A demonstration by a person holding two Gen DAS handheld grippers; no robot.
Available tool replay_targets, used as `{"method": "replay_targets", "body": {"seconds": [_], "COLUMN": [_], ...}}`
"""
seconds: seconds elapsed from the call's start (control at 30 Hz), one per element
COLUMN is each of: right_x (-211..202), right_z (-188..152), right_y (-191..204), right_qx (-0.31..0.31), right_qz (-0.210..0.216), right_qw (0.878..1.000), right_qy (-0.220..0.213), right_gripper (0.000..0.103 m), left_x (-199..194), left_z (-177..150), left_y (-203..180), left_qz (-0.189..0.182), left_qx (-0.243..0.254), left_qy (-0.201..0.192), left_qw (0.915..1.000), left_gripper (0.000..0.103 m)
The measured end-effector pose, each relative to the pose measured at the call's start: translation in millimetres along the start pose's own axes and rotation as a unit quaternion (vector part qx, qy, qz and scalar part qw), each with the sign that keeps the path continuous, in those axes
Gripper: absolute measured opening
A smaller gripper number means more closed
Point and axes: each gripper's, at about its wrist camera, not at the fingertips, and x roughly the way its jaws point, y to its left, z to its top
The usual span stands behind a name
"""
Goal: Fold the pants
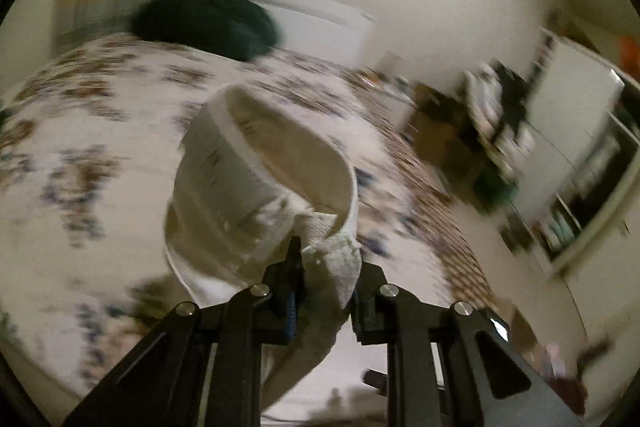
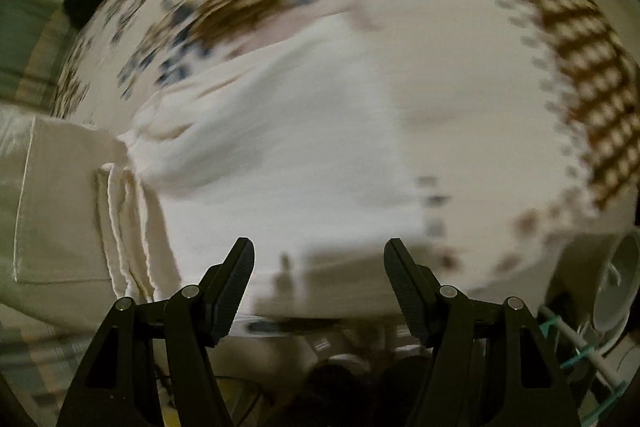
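Observation:
White pants (image 1: 244, 183) hang lifted above the patterned bed cover (image 1: 80, 131) in the left wrist view. My left gripper (image 1: 326, 259) is shut on a frayed hem of one leg, whose open cuff loops out ahead of the jaws. In the right wrist view the pants (image 2: 280, 131) lie spread on the bed, with a back pocket (image 2: 60, 203) and a bunched fold at the left. My right gripper (image 2: 319, 263) hovers open over the cloth near the bed's front edge, nothing between its fingers. Both views are motion-blurred.
A dark green heap of cloth (image 1: 208, 21) lies at the far end of the bed. Cluttered shelves and a white cabinet (image 1: 560, 131) stand to the right. A white round object (image 2: 612, 283) sits at the lower right beside the bed.

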Motion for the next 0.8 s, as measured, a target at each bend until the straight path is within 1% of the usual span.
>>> {"method": "replay_targets", "body": {"seconds": [0.03,0.07,0.17,0.2,0.23,0.27,0.3,0.33,0.37,0.4,0.43,0.47,0.5,0.53,0.57,0.6,0.63,0.67,0.7,0.73,0.77,0.8], "right_x": [-4,-9,-20,-22,-22,-25,-25,-26,-28,-30,-31,-35,-38,-42,-45,-47,-48,-49,-49,-48,-43,-35], "right_z": [1,2,4,4,4,5,4,5,6,7,9,11,13,16,21,27,32,39,48,56,65,75], "right_y": [-13,-31,-84,-100,-115,-132,-141,-152,-163,-168,-173,-179,-184,-187,-188,-186,-182,-176,-167,-159,-149,-139], "right_qx": [0.010,0.022,0.049,0.058,0.065,0.073,0.077,0.081,0.083,0.084,0.084,0.086,0.087,0.087,0.085,0.083,0.079,0.072,0.060,0.049,0.033,0.018], "right_qz": [-0.004,-0.010,-0.037,-0.047,-0.052,-0.059,-0.063,-0.066,-0.066,-0.063,-0.057,-0.045,-0.031,-0.017,0.000,0.021,0.047,0.076,0.106,0.125,0.147,0.170], "right_qw": [1.000,1.000,0.998,0.997,0.996,0.995,0.995,0.994,0.994,0.994,0.995,0.995,0.995,0.996,0.996,0.996,0.995,0.994,0.992,0.990,0.988,0.985], "right_qy": [-0.003,-0.007,-0.017,-0.017,-0.017,-0.017,-0.016,-0.014,-0.012,-0.012,-0.014,-0.017,-0.022,-0.026,-0.029,-0.030,-0.032,-0.034,-0.037,-0.039,-0.041,-0.037], "right_gripper": [0.070,0.070,0.070,0.070,0.070,0.070,0.070,0.070,0.072,0.075,0.082,0.087,0.088,0.090,0.091,0.091,0.095,0.100,0.101,0.102,0.102,0.102], "left_x": [18,30,79,99,110,128,143,152,160,161,158,150,140,131,120,112,104,94,86,80,80,78], "left_z": [-11,-17,-49,-63,-72,-86,-97,-104,-109,-111,-106,-104,-94,-87,-76,-69,-56,-43,-33,-23,-17,-11], "left_y": [-23,-37,-78,-88,-97,-105,-110,-112,-113,-112,-109,-108,-107,-105,-102,-99,-89,-75,-60,-45,-35,-16], "left_qz": [-0.017,-0.026,-0.043,-0.049,-0.048,-0.042,-0.034,-0.028,-0.024,-0.022,-0.035,-0.047,-0.058,-0.059,-0.060,-0.066,-0.068,-0.057,-0.040,-0.019,-0.005,0.016], "left_qx": [0.012,0.020,0.056,0.069,0.081,0.099,0.106,0.106,0.106,0.104,0.092,0.085,0.080,0.079,0.074,0.064,0.050,0.038,0.031,0.026,0.021,0.013], "left_qy": [0.021,0.035,0.095,0.124,0.143,0.180,0.215,0.236,0.260,0.273,0.279,0.275,0.266,0.258,0.247,0.243,0.235,0.222,0.210,0.200,0.197,0.194], "left_qw": [0.9996,0.9988,0.9930,0.9886,0.9852,0.9778,0.9704,0.9654,0.9594,0.9561,0.9553,0.9567,0.9589,0.9611,0.9643,0.9657,0.9683,0.9726,0.9763,0.9792,0.9802,0.9807], "left_gripper": [0.016,0.016,0.017,0.017,0.018,0.019,0.020,0.021,0.024,0.027,0.038,0.061,0.079,0.102,0.102,0.102,0.102,0.102,0.102,0.102,0.102,0.102]}}
